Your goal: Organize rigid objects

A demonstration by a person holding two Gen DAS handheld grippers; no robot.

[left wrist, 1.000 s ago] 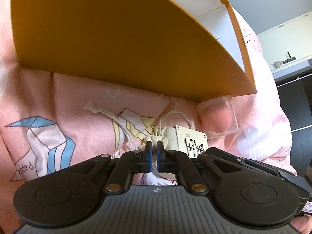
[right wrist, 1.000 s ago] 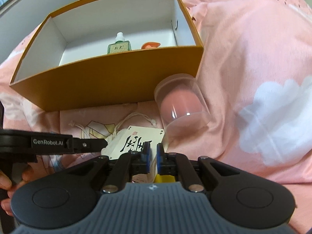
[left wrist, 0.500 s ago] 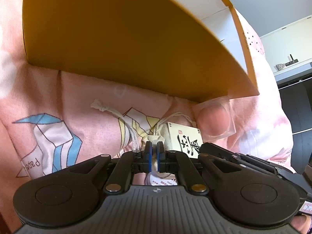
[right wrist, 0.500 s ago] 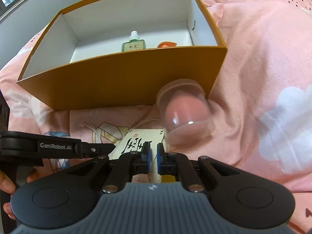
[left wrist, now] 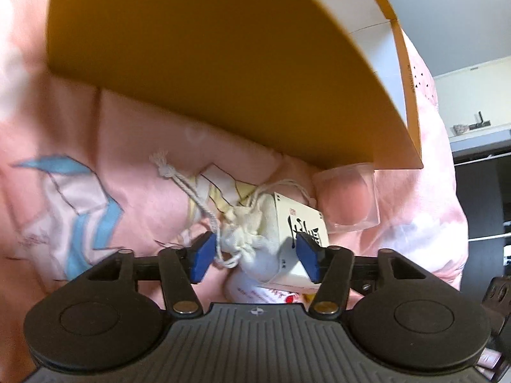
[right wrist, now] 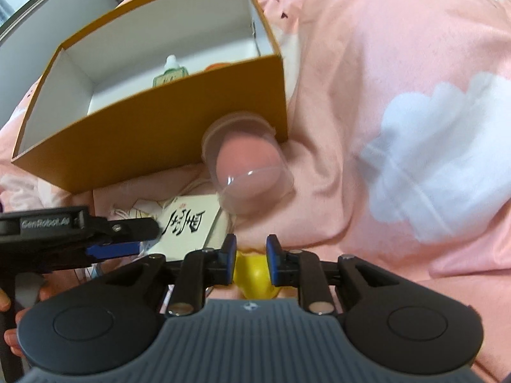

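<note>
My left gripper (left wrist: 254,261) has its jaws opening, and a white drawstring pouch (left wrist: 252,245) lies between the blue pads without touching them. A white card box with black calligraphy (left wrist: 301,223) lies just behind the pouch. My right gripper (right wrist: 251,255) is opening too, with a narrow gap. A yellow object (right wrist: 255,276) shows in that gap, low on the bedding. A clear tub holding a pink sponge (right wrist: 247,167) lies on its side against the orange box (right wrist: 159,127). The left gripper (right wrist: 140,237) reaches in beside the card box (right wrist: 188,223).
The open orange box holds a green bottle (right wrist: 171,75) and an orange item (right wrist: 217,65). Everything rests on a rumpled pink bedspread (right wrist: 399,79) with white cloud prints. A person's hand (right wrist: 9,303) grips the left handle. Dark furniture (left wrist: 479,207) stands at the right.
The left jaws went from shut to wide apart around the pouch. The right jaws parted a little, and the right gripper shifted rightward, off the card box.
</note>
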